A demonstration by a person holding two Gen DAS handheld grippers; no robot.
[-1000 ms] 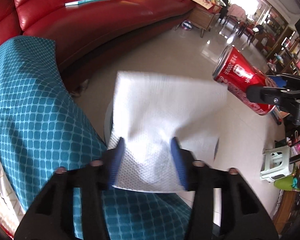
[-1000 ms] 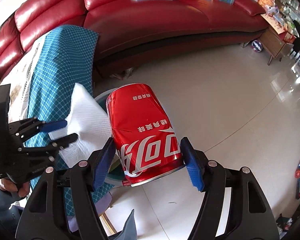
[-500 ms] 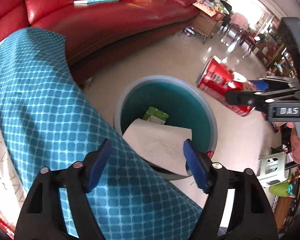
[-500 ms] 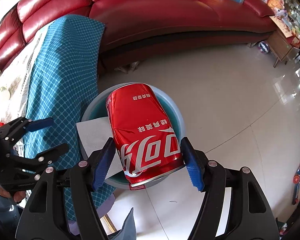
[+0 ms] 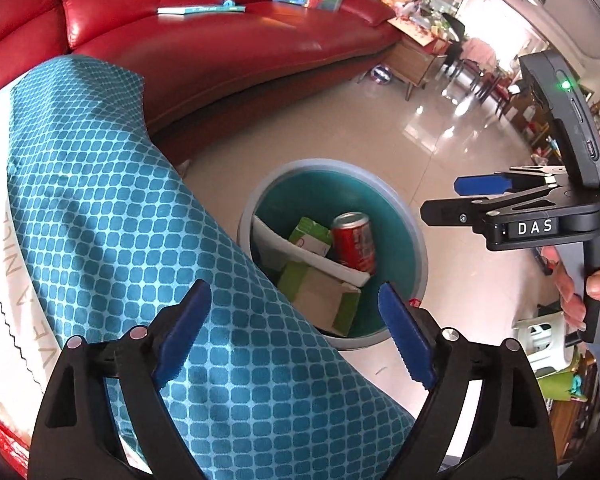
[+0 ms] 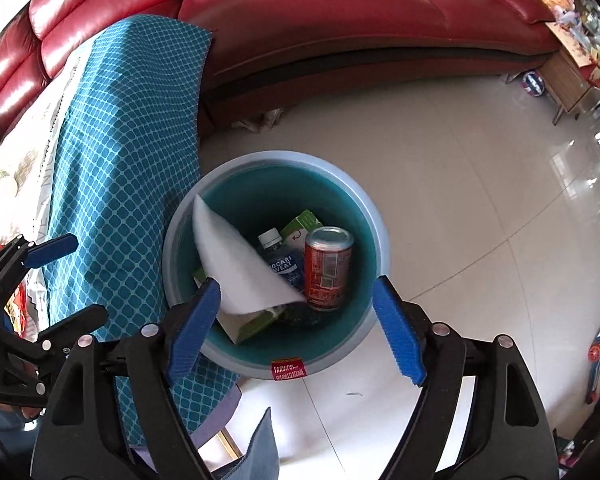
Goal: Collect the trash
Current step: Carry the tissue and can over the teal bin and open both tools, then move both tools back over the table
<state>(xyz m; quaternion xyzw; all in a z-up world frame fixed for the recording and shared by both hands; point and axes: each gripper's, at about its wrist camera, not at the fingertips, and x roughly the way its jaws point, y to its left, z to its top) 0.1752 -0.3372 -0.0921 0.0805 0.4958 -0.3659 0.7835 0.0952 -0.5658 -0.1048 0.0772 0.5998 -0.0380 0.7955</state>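
Drop step looks done: red soda can (image 6: 327,268) and white paper towel (image 6: 240,268) sit in teal bin (image 6: 376,220) (frame center). Right gripper (image 6: 296,320) and left gripper (image 5: 294,330) both spread, empty. Next: fetch more trash.

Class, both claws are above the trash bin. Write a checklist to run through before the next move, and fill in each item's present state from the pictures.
1. Left claw open, holding nothing: ok.
2. Right claw open, holding nothing: ok.
3. Red soda can inside the teal trash bin, upright: ok.
4. White paper napkin inside the bin, leaning on its wall: ok.
5. More trash left on the table with the blue tablecloth: cannot tell.
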